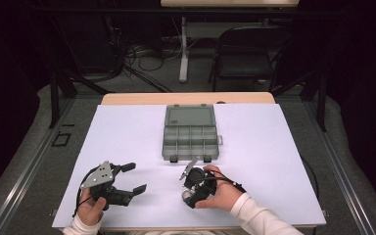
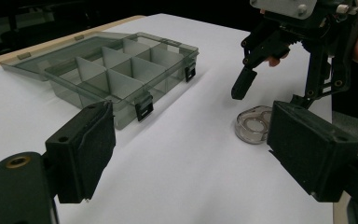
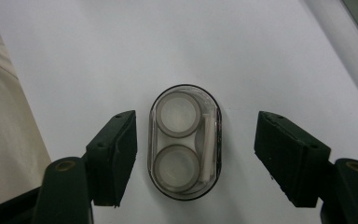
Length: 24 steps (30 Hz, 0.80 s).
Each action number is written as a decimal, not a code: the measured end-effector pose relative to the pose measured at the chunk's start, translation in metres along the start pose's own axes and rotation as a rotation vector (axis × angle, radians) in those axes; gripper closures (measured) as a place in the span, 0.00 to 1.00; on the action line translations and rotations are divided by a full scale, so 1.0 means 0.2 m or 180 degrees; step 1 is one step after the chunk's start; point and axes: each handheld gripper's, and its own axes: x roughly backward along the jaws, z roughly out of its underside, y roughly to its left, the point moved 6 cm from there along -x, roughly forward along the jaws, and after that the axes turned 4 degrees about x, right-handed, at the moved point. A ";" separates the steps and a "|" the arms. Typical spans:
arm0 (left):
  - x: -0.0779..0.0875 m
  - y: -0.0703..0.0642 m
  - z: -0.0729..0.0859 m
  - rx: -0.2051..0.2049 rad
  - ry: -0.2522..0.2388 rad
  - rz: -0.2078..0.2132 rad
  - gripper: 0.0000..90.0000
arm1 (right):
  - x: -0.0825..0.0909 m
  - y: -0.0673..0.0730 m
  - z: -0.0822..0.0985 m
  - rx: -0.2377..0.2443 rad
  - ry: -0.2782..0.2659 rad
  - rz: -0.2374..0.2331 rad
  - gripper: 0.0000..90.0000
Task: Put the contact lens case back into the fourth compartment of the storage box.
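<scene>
The right gripper (image 3: 196, 158) points down at the white table (image 1: 274, 147), its jaws spread wide with nothing between the pads but air — released, not touching anything. Directly below it, centred in the gap between the jaws, lies a small clear oval case (image 3: 185, 141) with two round wells side by side and a thin white strip along one edge. Neither pad touches the case; the one at the left of the right gripper view stands just beside it, the other farther off.

The left gripper (image 1: 131, 177) hangs low over the table, well apart from the right one, its jaws likewise wide apart and empty. In the left gripper view the oval case sits ahead of it, partly hidden behind one of its own pads, with the right gripper poised above.

Beyond both grippers, a grey compartment box (image 1: 191, 134) lies with its lid open — its divided cells look empty.
</scene>
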 end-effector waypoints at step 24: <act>0.00 0.00 0.00 0.0003 0.0016 -0.0006 0.18 | -0.06 0.01 0.02 -0.0016 0.0075 -0.0017 0.45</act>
